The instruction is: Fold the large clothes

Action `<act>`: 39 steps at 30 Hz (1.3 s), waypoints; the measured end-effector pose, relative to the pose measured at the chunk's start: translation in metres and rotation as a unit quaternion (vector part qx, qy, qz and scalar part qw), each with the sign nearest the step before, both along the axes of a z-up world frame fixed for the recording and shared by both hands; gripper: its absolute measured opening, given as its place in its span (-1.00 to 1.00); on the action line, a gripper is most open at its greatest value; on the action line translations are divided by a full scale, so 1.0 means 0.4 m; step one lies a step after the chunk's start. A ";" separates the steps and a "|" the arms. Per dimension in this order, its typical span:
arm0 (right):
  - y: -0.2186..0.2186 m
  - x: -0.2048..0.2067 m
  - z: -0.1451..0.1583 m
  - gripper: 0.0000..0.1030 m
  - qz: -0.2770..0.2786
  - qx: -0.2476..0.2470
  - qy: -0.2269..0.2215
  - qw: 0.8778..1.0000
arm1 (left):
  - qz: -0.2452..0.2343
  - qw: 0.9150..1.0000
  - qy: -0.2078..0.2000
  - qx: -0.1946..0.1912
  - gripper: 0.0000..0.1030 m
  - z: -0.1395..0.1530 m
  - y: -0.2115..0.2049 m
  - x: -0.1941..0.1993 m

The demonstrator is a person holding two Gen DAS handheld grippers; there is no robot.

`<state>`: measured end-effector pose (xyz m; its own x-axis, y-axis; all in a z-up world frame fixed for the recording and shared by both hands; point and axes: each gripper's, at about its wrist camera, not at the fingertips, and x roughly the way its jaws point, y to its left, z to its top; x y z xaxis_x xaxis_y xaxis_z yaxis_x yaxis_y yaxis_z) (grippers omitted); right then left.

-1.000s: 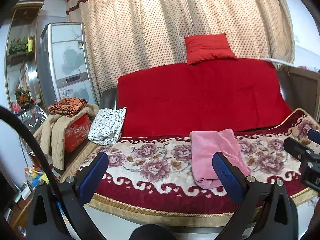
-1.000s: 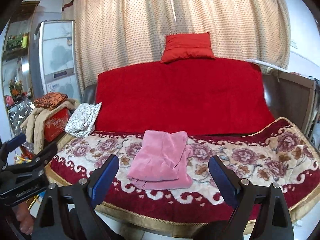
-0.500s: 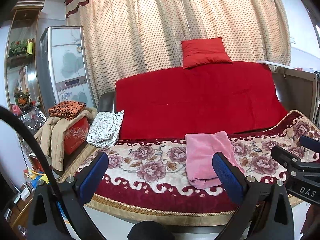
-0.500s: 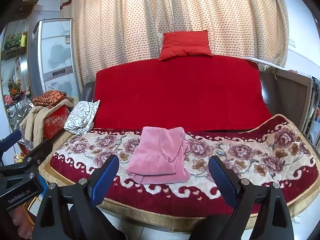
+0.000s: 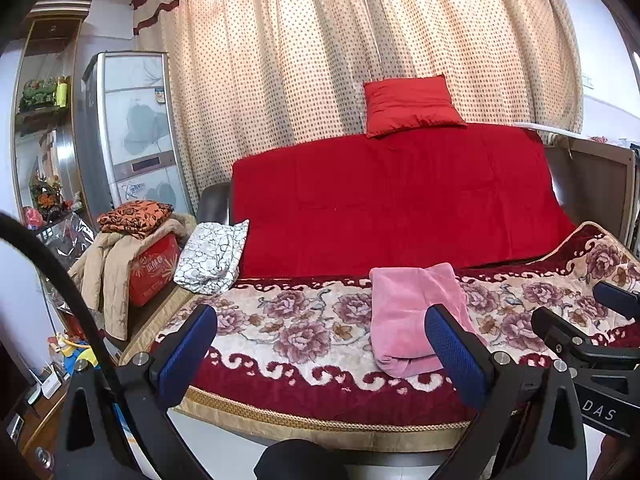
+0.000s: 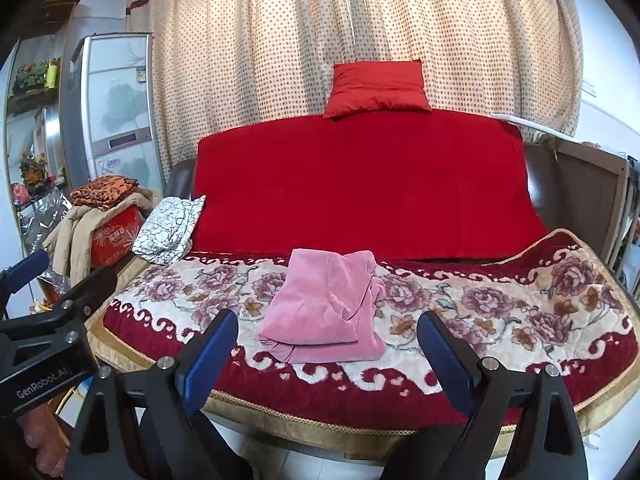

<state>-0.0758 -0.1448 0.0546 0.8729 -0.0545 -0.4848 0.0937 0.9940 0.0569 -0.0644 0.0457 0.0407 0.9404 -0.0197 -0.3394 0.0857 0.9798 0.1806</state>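
A pink garment (image 5: 412, 312) lies folded on the floral seat cover of the sofa (image 5: 304, 332); it also shows in the right wrist view (image 6: 326, 308), in the middle of the seat. My left gripper (image 5: 320, 348) is open and empty, held off the sofa's front edge, left of the garment. My right gripper (image 6: 328, 352) is open and empty, in front of the garment and apart from it. Each gripper shows at the edge of the other's view.
A red cover (image 5: 400, 196) drapes the sofa back with a red cushion (image 5: 408, 104) on top. A white patterned cloth (image 5: 212, 256) lies on the left armrest. Beige coat, orange cloth and a red box (image 5: 152, 264) stand left. A refrigerator (image 5: 128, 128) is behind.
Both grippers have drawn back from the sofa and risen slightly; the sofa and pink garment look smaller and lower. Both stay open. The garment has not moved.
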 end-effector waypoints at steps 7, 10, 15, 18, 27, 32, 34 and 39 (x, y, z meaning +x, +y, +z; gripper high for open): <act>0.001 -0.003 0.000 0.81 -0.005 -0.002 0.000 1.000 | 0.002 1.000 -0.003 -0.002 1.00 0.001 0.007 0.000; 0.000 -0.003 -0.001 0.81 -0.005 -0.004 -0.001 1.000 | 0.002 1.000 0.000 -0.001 1.00 -0.003 0.001 0.000; 0.000 -0.009 0.001 0.81 -0.011 -0.010 -0.007 1.000 | -0.001 1.000 0.003 0.000 1.00 -0.006 -0.004 0.000; -0.001 -0.014 0.005 0.81 -0.014 -0.012 -0.010 1.000 | -0.001 1.000 0.000 0.001 1.00 -0.005 -0.005 -0.004; 0.000 -0.017 0.009 0.81 -0.017 -0.015 -0.015 1.000 | -0.002 1.000 0.002 0.001 1.00 -0.006 -0.005 -0.003; -0.003 -0.016 0.014 0.81 -0.018 -0.017 -0.017 1.000 | -0.001 1.000 0.002 0.000 1.00 -0.007 -0.004 -0.006; -0.002 -0.018 0.015 0.81 -0.020 -0.018 -0.018 0.999 | -0.002 1.000 0.002 -0.001 1.00 -0.007 -0.003 -0.007; -0.005 -0.016 0.017 0.81 -0.021 -0.018 -0.020 0.999 | -0.003 1.000 0.000 -0.001 1.00 -0.005 -0.004 -0.011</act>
